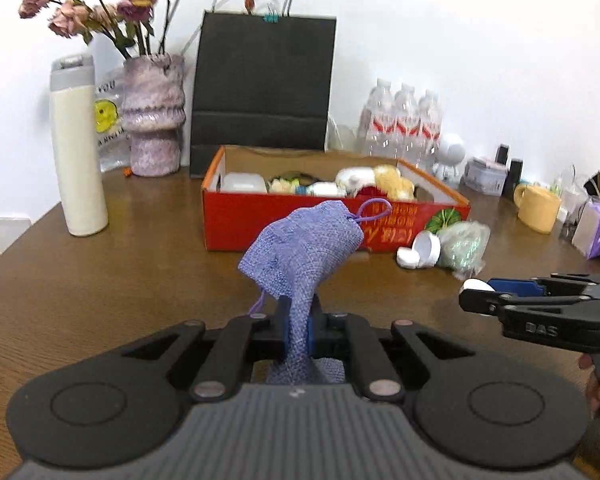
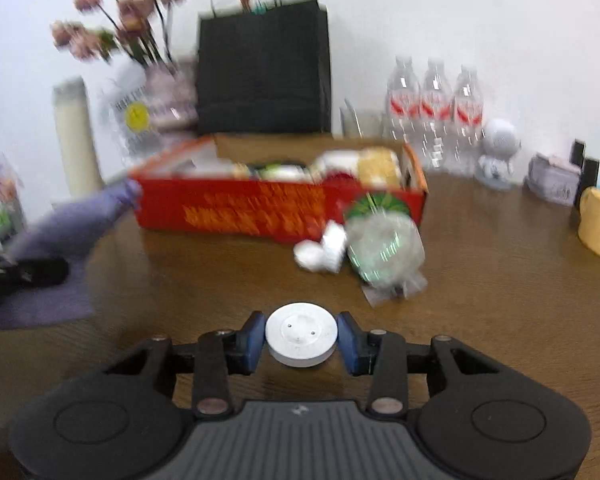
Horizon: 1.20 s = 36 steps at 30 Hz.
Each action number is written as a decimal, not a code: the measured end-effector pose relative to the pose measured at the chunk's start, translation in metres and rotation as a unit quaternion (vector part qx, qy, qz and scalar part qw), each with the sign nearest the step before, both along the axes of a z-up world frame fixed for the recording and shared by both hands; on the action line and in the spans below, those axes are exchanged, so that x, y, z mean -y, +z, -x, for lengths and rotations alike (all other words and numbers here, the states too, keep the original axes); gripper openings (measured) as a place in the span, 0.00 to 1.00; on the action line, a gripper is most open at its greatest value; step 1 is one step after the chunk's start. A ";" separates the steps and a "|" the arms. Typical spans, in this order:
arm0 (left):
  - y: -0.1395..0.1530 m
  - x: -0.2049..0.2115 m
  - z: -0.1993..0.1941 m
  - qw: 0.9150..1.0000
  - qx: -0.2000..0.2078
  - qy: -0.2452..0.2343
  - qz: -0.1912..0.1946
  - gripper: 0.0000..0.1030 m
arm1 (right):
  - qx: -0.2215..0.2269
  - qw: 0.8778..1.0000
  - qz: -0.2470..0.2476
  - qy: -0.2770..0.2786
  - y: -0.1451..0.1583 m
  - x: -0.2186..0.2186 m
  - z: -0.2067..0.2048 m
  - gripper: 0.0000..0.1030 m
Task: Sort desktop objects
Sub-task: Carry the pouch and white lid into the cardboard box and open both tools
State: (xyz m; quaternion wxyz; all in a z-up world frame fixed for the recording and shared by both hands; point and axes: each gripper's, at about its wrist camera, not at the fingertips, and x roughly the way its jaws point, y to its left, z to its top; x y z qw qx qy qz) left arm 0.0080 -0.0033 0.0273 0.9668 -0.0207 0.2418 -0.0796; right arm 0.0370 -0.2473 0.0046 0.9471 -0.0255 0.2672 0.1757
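Observation:
My left gripper point(image 1: 298, 320) is shut on a purple burlap drawstring pouch point(image 1: 300, 248), which sticks up from the jaws above the brown wooden table point(image 1: 120, 260). Beyond it stands a red cardboard box point(image 1: 284, 220) holding several small items. In the right wrist view my right gripper point(image 2: 301, 340) is shut on a flat white round disc point(image 2: 301, 332), with the blue pads point(image 2: 254, 342) against both its sides, low over the table. The right gripper point(image 1: 478, 292) also shows at the right edge of the left wrist view. The pouch point(image 2: 68, 220) and the left gripper point(image 2: 40, 272) appear blurred at the left.
In front of the box lie small white jars point(image 1: 418, 250) and a green item in clear wrap point(image 1: 462, 246). A cream bottle point(image 1: 78, 152), flower vase point(image 1: 154, 116), black paper bag point(image 1: 262, 88), water bottles point(image 1: 404, 120), white figurine point(image 1: 450, 156) and yellow mug point(image 1: 536, 208) line the back.

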 end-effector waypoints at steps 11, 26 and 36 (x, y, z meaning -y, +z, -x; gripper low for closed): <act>0.033 0.016 0.056 0.993 0.116 0.020 -0.029 0.09 | 0.082 0.995 -0.039 -0.037 0.052 0.007 0.059 0.37; 0.074 0.026 -0.031 0.992 0.122 0.002 -0.017 0.09 | 0.120 0.992 -0.037 -0.017 0.092 0.005 0.013 0.37; 0.044 0.074 -0.253 0.987 -0.128 -0.086 0.044 0.09 | -0.096 0.994 0.046 -0.009 0.091 -0.011 -0.208 0.37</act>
